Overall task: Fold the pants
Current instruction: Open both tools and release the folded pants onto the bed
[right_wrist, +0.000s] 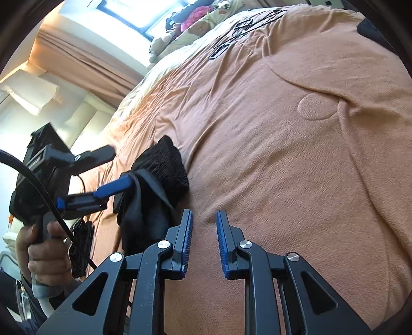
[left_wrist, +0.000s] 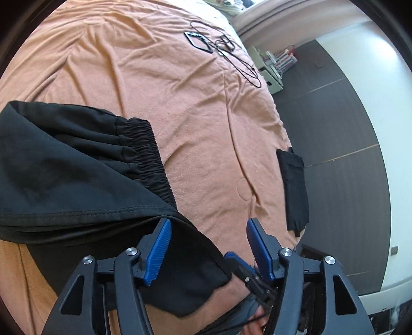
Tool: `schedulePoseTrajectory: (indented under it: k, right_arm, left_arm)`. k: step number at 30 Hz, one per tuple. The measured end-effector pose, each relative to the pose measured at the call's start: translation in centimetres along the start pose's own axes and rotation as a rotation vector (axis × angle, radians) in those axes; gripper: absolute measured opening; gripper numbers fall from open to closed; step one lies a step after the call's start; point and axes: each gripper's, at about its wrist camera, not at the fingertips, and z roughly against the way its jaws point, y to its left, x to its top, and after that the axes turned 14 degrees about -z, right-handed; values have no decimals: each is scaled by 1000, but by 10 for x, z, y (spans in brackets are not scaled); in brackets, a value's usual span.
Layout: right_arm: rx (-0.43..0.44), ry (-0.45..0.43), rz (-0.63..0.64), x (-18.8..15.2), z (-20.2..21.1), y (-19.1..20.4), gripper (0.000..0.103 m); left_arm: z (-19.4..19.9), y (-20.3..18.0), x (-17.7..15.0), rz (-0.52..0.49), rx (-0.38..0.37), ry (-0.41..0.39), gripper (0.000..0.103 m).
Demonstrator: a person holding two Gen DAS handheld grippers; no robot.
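Observation:
The black pants (left_wrist: pixel 77 180) lie folded over on the orange bedspread (left_wrist: pixel 206 116), elastic waistband up at the fold's right side. My left gripper (left_wrist: pixel 207 226) is open, its left finger touching the pants' hem edge, nothing held between the jaws. In the right wrist view the pants (right_wrist: pixel 157 180) show as a dark bunch at left, with the left gripper's blue fingers (right_wrist: pixel 113 188) against them. My right gripper (right_wrist: pixel 204 219) is open and empty, just right of the pants over the bedspread (right_wrist: pixel 283 154).
A second folded black garment (left_wrist: pixel 294 188) lies at the bed's right edge. A black frame and cables (left_wrist: pixel 206 43) lie at the far end. Stuffed toys (right_wrist: pixel 195 23) sit by the window. Dark floor (left_wrist: pixel 334 128) lies right of the bed.

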Motion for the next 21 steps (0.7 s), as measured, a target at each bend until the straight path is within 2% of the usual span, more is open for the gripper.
schedulePoseTrajectory:
  k: [2,4,5,7,8,15,21]
  right_arm:
    - [6,-5,-2,3,3,1,16]
    - [20,-11,-6,5,7,3,20]
    - [25,-10,-6,6,7,4,26]
    - [39,-10,-5,7,8,7,56]
    - [46,-16,-2,7,9,9,60]
    - [47,30,53,5,-10,28,61]
    - [26,62,69,8,-28,35,61]
  left_arm:
    - [8,1,-4,0,1,-9,65]
    - [16,4,-7,6,10,-23,73]
    - [22,7,-10,11,20,-33,78]
    - [33,15,-16,26,32,-53,83]
    - [36,18,-17,33,35,-59,83]
    - [68,61,-41,130,83,-113,84]
    - [79,91,-58,208,83,-142,84]
